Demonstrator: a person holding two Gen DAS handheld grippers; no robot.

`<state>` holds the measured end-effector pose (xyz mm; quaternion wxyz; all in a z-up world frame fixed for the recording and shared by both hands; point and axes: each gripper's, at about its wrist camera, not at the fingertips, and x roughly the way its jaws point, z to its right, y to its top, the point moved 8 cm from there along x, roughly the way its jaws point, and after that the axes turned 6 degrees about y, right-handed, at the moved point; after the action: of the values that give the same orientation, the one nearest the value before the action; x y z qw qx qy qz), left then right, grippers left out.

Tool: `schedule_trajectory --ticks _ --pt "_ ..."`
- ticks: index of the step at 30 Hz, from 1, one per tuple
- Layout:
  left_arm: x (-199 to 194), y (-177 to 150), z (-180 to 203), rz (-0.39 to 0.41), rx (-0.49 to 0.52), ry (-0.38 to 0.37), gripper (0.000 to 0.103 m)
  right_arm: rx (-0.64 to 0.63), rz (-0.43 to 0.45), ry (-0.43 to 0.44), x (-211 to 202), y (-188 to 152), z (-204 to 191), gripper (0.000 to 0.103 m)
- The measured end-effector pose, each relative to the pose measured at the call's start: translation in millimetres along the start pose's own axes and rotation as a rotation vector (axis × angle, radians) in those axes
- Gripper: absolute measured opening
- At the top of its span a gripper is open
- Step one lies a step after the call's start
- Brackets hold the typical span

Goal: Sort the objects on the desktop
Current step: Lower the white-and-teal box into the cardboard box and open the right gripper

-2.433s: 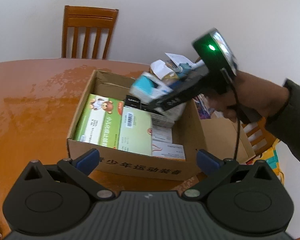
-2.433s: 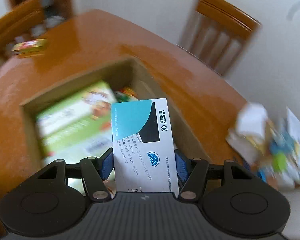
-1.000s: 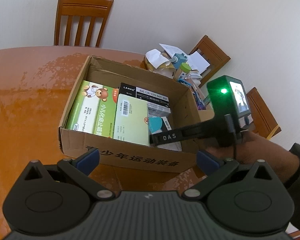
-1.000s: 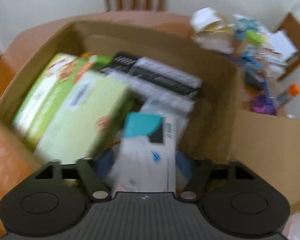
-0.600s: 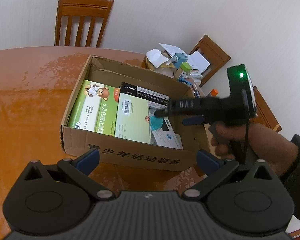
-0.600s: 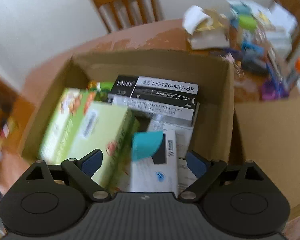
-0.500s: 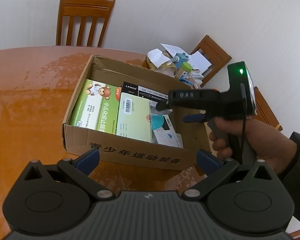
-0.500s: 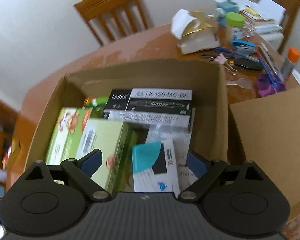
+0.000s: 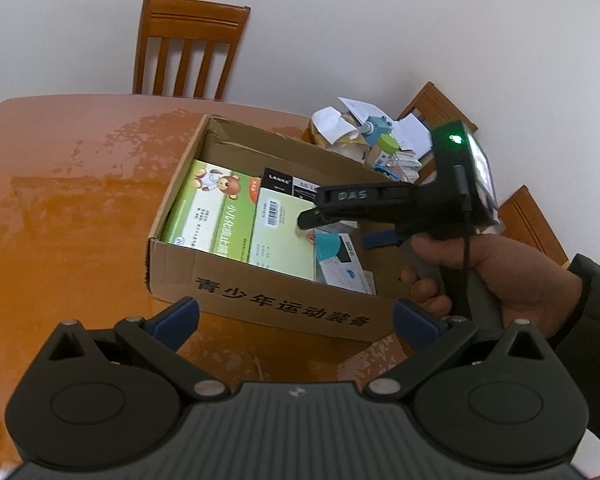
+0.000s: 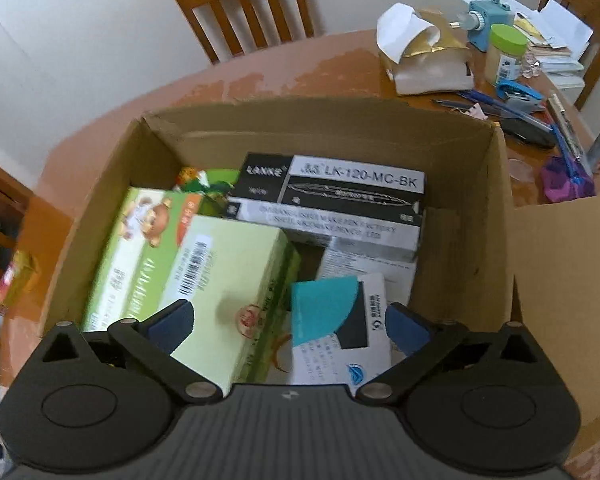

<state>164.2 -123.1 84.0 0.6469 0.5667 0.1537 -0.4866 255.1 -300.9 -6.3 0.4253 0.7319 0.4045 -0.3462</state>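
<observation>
The right gripper (image 10: pixel 288 326) hangs over the cardboard box (image 10: pixel 464 256), its 2 blue-padded fingers (image 10: pixel 170 326) spread wide after just opening, with nothing pinched between them. Below them lies the white carton with the teal corner (image 10: pixel 336 328), flat and rectangular, resting in the box's near right part against the pale green carton (image 10: pixel 228 280) beside it. The left gripper (image 9: pixel 296 318) sits outside the box's printed front wall, its matte black jaws likewise wide apart and empty. Left of the pale green carton is a glossy green carton printed with a cartoon bear (image 10: pixel 148 236). Behind them a long black and white marker box (image 10: pixel 332 196) lies across the box's far part. The box's corrugated walls are plain brown, its right flap (image 10: pixel 564 288) folded outward. It stands on a shiny orange-brown wooden table (image 9: pixel 68 208). Beyond its far right corner lie crumpled white and gold paper (image 10: pixel 424 56), a green-lidded jar (image 10: pixel 504 54), pens (image 10: pixel 496 106) and a slatted wooden chair (image 10: pixel 246 4).
</observation>
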Motion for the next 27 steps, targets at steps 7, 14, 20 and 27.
schedule_trajectory --ticks 7,14,20,27 --pt "-12 -4 -8 0.023 -0.03 0.033 0.103 0.001 0.046 0.047 -22 17 -1 0.103" --pt "-17 -12 -10 0.018 -0.045 0.049 0.103 -0.736 0.072 -0.426 -46 28 -11 0.103" --pt "-15 -14 -5 0.012 -0.037 0.047 0.103 -1.176 -0.018 -0.575 -23 -3 -14 0.103" --pt "-7 -16 -1 -0.008 -0.032 0.042 0.103 -1.351 -0.195 -0.596 13 -24 -8 0.103"
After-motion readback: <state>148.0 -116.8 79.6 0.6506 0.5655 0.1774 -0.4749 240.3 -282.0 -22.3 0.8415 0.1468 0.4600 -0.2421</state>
